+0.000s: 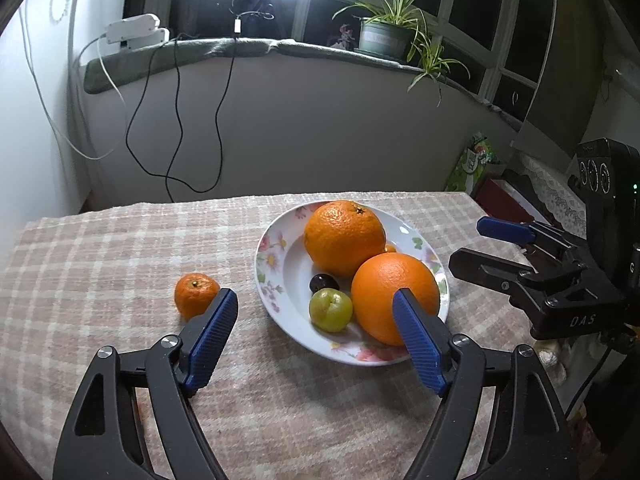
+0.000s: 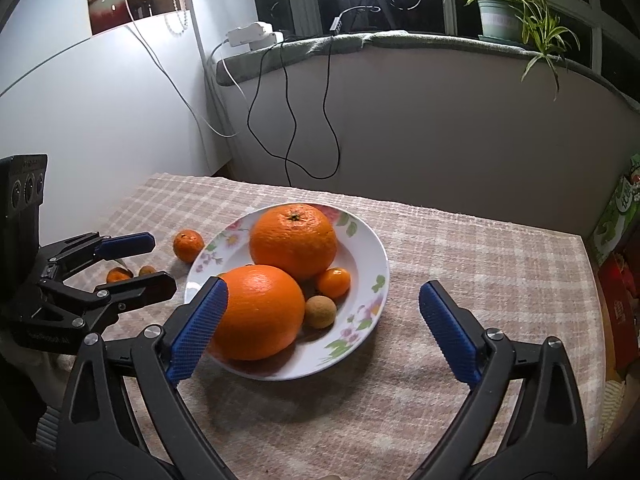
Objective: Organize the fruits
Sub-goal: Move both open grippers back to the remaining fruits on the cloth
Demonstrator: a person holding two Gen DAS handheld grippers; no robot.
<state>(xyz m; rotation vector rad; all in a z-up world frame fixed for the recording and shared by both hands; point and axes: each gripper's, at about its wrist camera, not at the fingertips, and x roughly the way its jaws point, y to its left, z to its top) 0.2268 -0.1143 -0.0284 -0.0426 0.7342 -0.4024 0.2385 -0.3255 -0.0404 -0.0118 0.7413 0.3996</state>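
Observation:
A floral plate (image 1: 272, 248) (image 2: 376, 248) holds two large oranges, a near orange (image 1: 384, 292) (image 2: 260, 312) and a far orange (image 1: 344, 236) (image 2: 294, 240). Also on it are a green plum (image 1: 331, 310), a dark berry (image 1: 322, 282), a kumquat (image 2: 334, 282) and a brown longan (image 2: 320, 312). A mandarin (image 1: 194, 294) (image 2: 188, 245) lies on the cloth left of the plate. My left gripper (image 1: 316, 296) (image 2: 162, 260) is open, its left pad beside the mandarin. My right gripper (image 2: 323, 287) (image 1: 466, 242) is open, its left pad in front of the near orange. Neither holds anything.
A checked cloth (image 1: 120, 248) covers the table. Two small orange fruits (image 2: 118, 276) lie on it under the left gripper. Green and red boxes (image 2: 618, 240) stand past the right edge. Black cables (image 1: 176, 120) hang down the back wall.

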